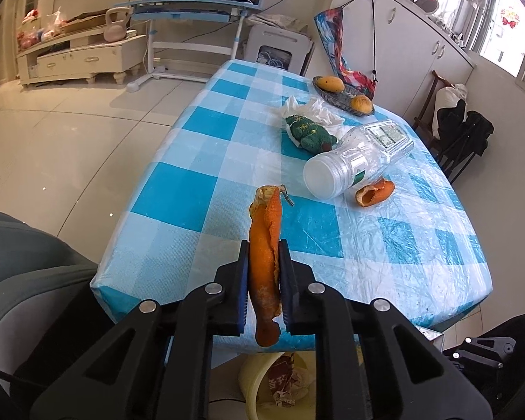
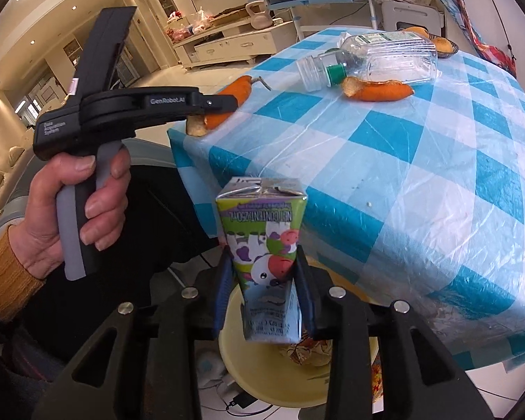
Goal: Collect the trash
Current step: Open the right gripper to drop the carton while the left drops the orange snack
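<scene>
Holding curled, matte orange peel (image 1: 264, 259) in my left gripper (image 1: 264, 255); right gripper (image 2: 262, 273) pinches glossy, dented juice carton (image 2: 264, 252) w/ cartoon print.

My table (image 1: 206, 189) has a blue and white checked cloth with clear plastic over it; on it lies a clear bottle (image 1: 353, 161) on its side, and an orange peel (image 1: 374, 192) sits right by the bottle. Farther back I see a green cloth thing (image 1: 308, 129) beside crumpled white paper (image 1: 315, 108); a dark dish (image 1: 343, 99) with yellow fruit sits near the far edge. Down on the floor (image 1: 52, 140) stands a yellow bin (image 2: 262, 381) with scraps inside.
</scene>
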`<action>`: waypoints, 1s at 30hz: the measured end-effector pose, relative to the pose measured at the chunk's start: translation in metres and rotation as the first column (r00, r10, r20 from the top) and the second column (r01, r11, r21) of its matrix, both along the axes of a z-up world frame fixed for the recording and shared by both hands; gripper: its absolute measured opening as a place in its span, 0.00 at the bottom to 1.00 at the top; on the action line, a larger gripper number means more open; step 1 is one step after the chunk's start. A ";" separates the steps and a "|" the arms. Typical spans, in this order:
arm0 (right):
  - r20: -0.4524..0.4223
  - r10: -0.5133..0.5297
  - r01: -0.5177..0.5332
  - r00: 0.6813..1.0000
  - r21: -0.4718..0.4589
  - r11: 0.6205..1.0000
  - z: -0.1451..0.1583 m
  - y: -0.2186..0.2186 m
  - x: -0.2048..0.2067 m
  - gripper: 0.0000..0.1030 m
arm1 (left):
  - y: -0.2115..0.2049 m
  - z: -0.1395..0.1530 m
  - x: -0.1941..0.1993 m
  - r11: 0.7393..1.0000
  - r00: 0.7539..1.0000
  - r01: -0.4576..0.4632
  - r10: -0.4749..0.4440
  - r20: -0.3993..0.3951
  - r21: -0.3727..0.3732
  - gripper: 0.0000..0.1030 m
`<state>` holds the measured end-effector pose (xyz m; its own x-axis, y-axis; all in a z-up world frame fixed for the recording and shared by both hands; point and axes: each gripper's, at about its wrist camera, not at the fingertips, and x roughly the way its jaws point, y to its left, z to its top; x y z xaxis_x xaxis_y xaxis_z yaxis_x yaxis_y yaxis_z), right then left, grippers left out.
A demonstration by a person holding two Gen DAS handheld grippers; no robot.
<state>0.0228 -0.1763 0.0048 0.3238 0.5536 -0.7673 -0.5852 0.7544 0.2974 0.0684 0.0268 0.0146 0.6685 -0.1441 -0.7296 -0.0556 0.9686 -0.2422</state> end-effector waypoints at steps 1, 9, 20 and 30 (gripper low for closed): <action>-0.002 -0.001 0.001 1.000 -0.002 1.000 -0.001 0.000 0.000 0.34 | 0.000 0.002 -0.003 1.000 1.000 0.001 -0.001 0.005 -0.004 0.14; 0.011 -0.023 0.023 1.000 -0.009 1.000 0.001 -0.001 -0.004 0.52 | -0.011 0.013 -0.022 0.999 0.999 0.033 -0.032 0.034 -0.017 0.14; 0.090 -0.146 0.142 0.985 0.046 0.989 0.019 -0.021 -0.003 0.73 | -0.035 0.020 -0.054 0.995 0.994 0.099 -0.098 0.039 -0.024 0.14; 0.113 -0.261 0.252 0.959 0.088 0.964 0.030 -0.041 -0.001 0.80 | -0.069 0.004 -0.090 0.980 0.980 0.198 -0.198 -0.014 -0.013 0.14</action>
